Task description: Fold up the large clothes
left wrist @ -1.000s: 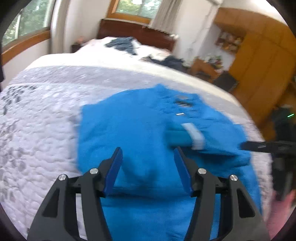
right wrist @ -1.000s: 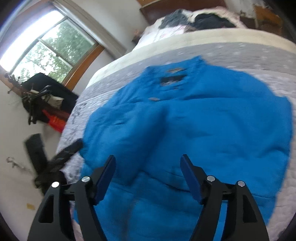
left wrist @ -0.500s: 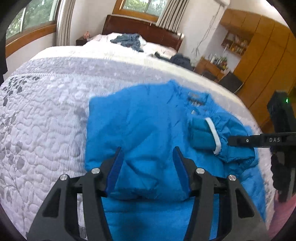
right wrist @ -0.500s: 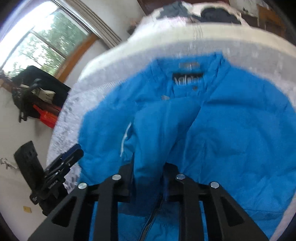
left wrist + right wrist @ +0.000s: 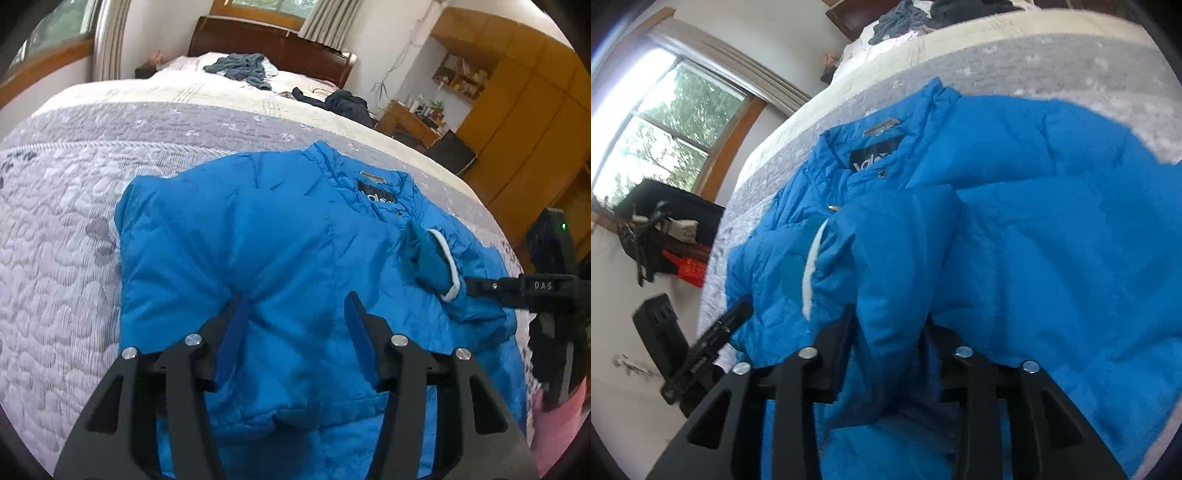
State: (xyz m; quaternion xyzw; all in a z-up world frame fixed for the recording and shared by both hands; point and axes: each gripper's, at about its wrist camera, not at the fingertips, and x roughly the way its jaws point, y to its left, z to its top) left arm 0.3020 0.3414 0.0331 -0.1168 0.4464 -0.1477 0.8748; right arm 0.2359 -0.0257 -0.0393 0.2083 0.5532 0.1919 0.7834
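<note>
A bright blue padded jacket (image 5: 277, 240) lies front up on the bed, collar and black label toward the headboard. My left gripper (image 5: 295, 321) hovers open over its lower left half, nothing between the blue pads. One sleeve is folded across the chest, its white-trimmed cuff (image 5: 448, 266) pointing up. My right gripper (image 5: 888, 328) is shut on a thick fold of that sleeve, with the cuff (image 5: 810, 273) just to the left. The left wrist view shows the right gripper (image 5: 517, 286) coming in from the right edge. The left gripper (image 5: 713, 339) is a black bar at lower left.
A grey and white quilted bedspread (image 5: 66, 240) lies under the jacket. Loose dark clothes (image 5: 240, 68) are piled near the wooden headboard. A wooden wardrobe (image 5: 535, 110) stands on the right. A window (image 5: 653, 140) and a black bag (image 5: 665, 218) are beyond the bed's left side.
My right gripper went from open to shut on the sleeve fold and raised it over the chest. The left gripper stayed open and dropped slightly closer to the jacket.
</note>
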